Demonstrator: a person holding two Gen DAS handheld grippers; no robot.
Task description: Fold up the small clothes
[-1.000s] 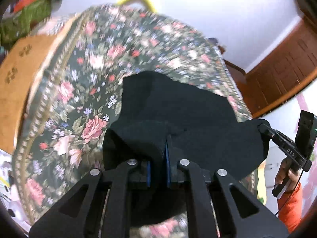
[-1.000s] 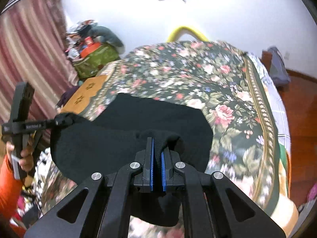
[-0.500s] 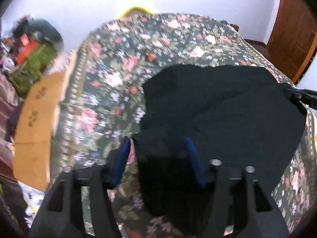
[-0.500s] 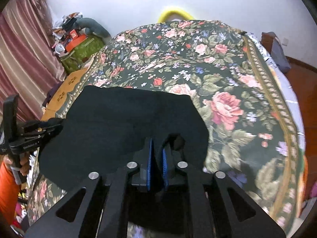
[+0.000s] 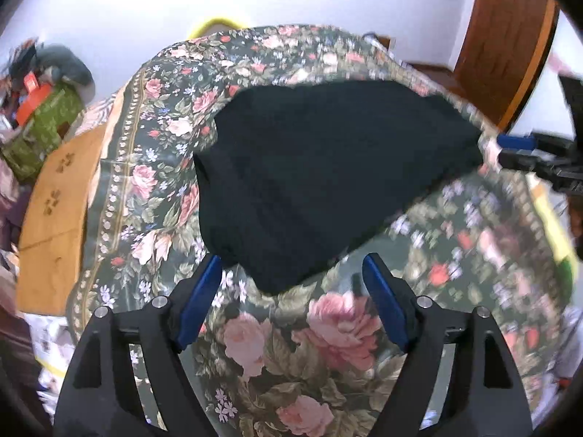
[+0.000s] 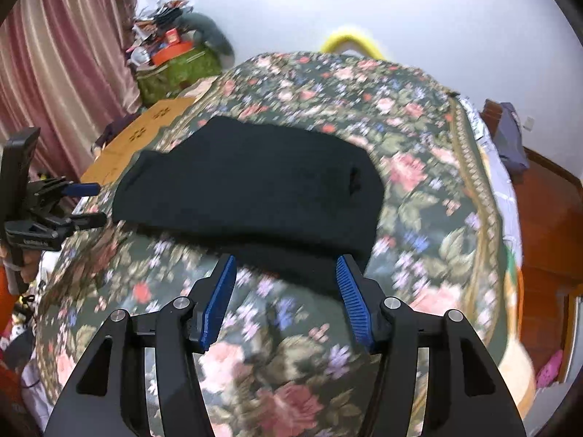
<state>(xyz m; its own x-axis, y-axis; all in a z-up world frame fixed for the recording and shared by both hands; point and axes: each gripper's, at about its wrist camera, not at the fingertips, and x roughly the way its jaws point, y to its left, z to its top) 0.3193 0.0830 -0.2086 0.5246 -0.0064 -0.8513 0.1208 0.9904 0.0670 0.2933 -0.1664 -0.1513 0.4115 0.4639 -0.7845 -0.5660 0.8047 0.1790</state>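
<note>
A black garment (image 5: 328, 174) lies folded on the floral bedspread (image 5: 291, 346). My left gripper (image 5: 291, 273) has its jaws opening, blue pads wide apart. The garment's near tip lies between the fingertips and no pad touches it. In the right wrist view the same black garment (image 6: 247, 189) lies flat, its near edge just reaching between the fingertips of my right gripper (image 6: 286, 273). That gripper's jaws are opening too, with the pads clear of the cloth. Each view shows the other gripper beside the garment: the right gripper (image 5: 524, 153) and the left gripper (image 6: 83, 204).
A cardboard box (image 5: 54, 200) stands along the bed's left side, with a green bag (image 5: 43, 120) and clutter behind it. A pink curtain (image 6: 54, 73) hangs at the left. A wooden door (image 5: 503, 43) and a wooden floor (image 6: 546, 218) lie to the right of the bed.
Both grippers were shut on the black garment and held it up. They have let go and drawn back, and the garment now lies on the bedspread.
</note>
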